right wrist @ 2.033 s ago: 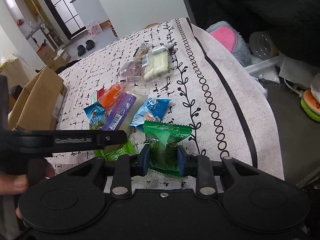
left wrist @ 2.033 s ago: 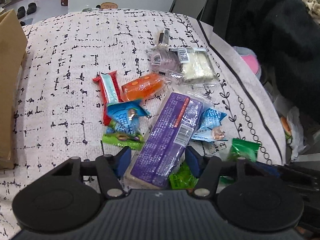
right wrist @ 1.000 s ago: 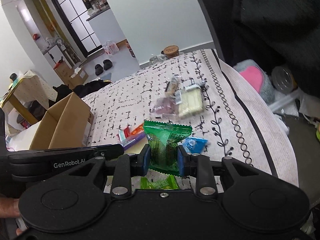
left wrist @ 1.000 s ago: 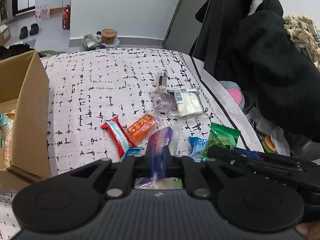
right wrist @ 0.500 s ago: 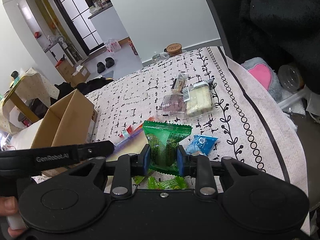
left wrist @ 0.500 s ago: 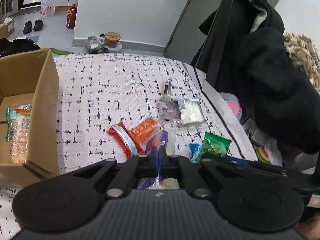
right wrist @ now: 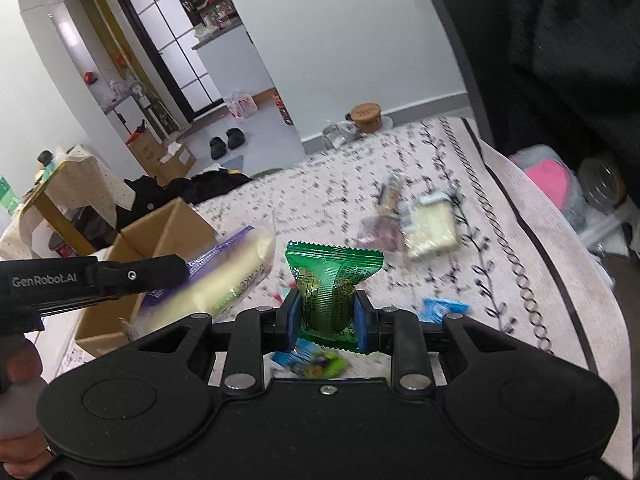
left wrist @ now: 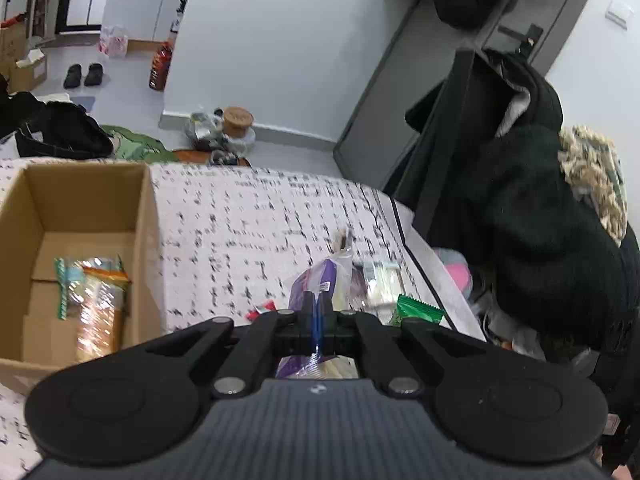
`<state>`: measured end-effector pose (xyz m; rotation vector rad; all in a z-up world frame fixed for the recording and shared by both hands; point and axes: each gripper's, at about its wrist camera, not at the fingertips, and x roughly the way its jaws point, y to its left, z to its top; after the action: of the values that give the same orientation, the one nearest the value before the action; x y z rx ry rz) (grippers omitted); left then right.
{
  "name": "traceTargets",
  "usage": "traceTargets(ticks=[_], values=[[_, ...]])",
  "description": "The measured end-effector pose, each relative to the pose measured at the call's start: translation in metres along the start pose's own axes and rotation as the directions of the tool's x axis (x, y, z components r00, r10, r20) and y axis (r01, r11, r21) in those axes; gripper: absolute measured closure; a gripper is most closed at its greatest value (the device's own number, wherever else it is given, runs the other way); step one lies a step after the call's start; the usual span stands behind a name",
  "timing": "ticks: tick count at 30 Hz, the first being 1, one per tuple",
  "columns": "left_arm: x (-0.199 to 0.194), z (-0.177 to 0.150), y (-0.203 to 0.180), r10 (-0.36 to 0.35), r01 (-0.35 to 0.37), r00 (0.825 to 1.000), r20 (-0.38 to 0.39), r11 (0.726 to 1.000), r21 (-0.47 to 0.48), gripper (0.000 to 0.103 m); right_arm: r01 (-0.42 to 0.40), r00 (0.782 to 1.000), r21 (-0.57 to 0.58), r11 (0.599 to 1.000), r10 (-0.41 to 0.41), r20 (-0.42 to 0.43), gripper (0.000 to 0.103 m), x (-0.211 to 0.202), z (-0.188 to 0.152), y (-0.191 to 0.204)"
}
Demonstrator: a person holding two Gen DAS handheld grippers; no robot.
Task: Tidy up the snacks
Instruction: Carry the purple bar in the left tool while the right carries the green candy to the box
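Right now our left claw (left wrist: 318, 320) pinches the purple pack (left wrist: 310, 282) by its thin edge, lifted above the bed (left wrist: 248, 232); our right claw (right wrist: 326, 316) clamps a green packet (right wrist: 332, 276) upright. Left of both sits the box (left wrist: 146, 216) with snacks (left wrist: 94, 300) inside; more wrappers lie farther right.

Green packet (right wrist: 332, 284), purple packet (left wrist: 310, 280)
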<state>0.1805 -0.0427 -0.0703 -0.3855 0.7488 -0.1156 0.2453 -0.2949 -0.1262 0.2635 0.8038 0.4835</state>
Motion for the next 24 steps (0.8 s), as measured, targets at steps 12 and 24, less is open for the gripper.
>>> traceTargets(ticks=[12, 24], values=[[-0.033, 0.022, 0.031, 0.052, -0.05, 0.996, 0.077, 0.999, -0.019, 0.103, -0.07, 0.997, -0.09, 0.993, 0.073, 0.031, 0.077, 0.018, 0.025, 0.052], [-0.052, 0.038, 0.067, 0.122, -0.115, 0.987, 0.101, 0.991, -0.069, 0.103, -0.166, 0.986, -0.195, 0.967, 0.169, -0.002, 0.077, 0.049, 0.035, 0.107]])
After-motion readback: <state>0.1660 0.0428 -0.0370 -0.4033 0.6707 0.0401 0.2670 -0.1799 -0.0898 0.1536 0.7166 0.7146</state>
